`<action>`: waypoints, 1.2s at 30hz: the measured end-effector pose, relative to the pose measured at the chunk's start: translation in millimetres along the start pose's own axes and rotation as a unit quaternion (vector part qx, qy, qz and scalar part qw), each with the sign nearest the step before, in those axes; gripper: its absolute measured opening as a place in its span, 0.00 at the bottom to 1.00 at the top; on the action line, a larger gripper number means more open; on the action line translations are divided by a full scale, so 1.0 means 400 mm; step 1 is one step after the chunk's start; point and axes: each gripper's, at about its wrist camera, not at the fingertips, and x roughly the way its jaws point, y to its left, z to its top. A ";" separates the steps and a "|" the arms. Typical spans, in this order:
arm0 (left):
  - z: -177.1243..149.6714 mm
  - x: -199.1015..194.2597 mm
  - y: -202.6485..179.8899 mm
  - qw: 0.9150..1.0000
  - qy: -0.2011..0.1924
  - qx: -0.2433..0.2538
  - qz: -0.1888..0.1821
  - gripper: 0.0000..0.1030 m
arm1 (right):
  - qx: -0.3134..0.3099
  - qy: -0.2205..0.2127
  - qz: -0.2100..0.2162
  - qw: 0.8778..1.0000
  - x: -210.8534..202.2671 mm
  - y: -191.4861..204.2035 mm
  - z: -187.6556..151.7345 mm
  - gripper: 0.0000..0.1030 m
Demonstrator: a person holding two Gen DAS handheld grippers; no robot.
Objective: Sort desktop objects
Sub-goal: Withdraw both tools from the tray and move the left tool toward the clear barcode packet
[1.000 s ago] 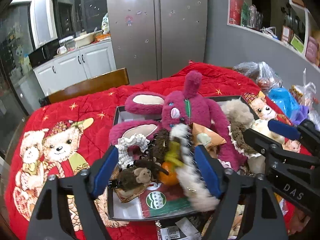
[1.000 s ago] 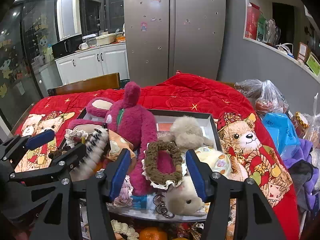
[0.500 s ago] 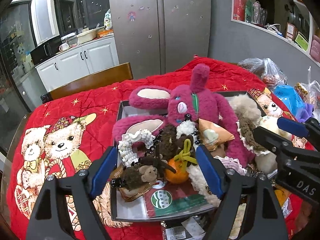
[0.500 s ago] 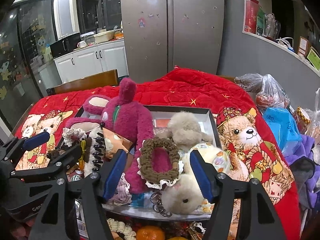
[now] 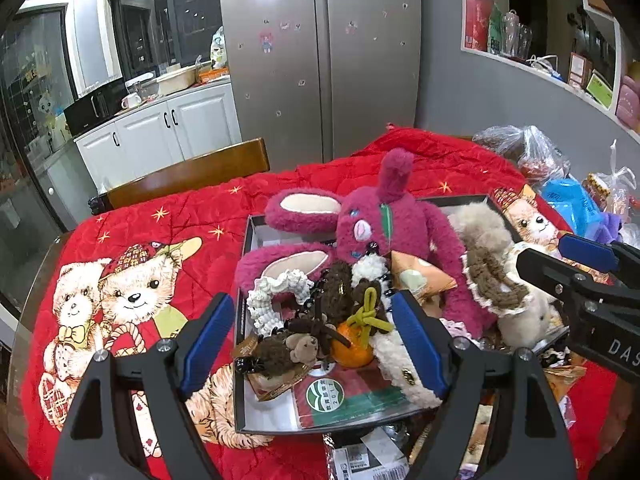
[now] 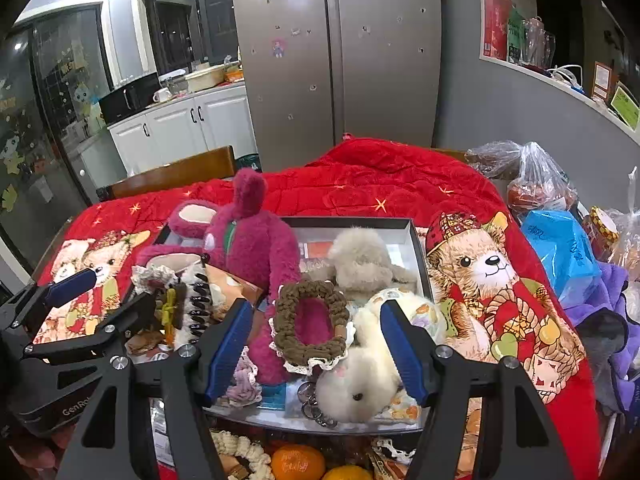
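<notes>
Scrunchie [image 6: 308, 324], brown, lies flat on the pink plush [image 6: 256, 240] in the tray [image 6: 416, 240], dead ahead between my right gripper's [image 6: 316, 348] empty, half-spread jaws, while my left gripper [image 5: 312, 336] hangs wide and empty.

Big silver fridge [image 5: 320, 60] at the back. White cupboards [image 5: 160, 136] on the left. Grey wall [image 6: 500, 120] with a shelf [image 5: 560, 80]. Brown chair [image 5: 192, 172] beside red blanket [image 6: 380, 184].

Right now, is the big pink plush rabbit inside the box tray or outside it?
Inside. The pink plush rabbit lies across the tray on top of the other toys; one long ear drapes over the tray's left rim.
</notes>
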 end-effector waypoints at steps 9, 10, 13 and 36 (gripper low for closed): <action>0.002 -0.120 -0.009 1.000 -0.028 -0.001 -0.012 0.87 | 0.015 -0.032 0.001 0.999 -0.109 -0.016 -0.004 0.71; -0.001 -0.140 -0.014 0.999 -0.031 0.003 -0.011 0.87 | 0.016 -0.035 0.001 0.999 -0.125 -0.017 -0.008 0.71; -0.004 -0.194 -0.016 0.999 -0.045 0.004 -0.005 0.87 | 0.012 -0.047 -0.003 0.999 -0.170 -0.013 -0.015 0.71; -0.234 -0.243 -0.018 1.000 -0.005 -0.007 -0.020 0.91 | 0.023 -0.076 -0.004 0.997 -0.317 -0.071 -0.189 0.76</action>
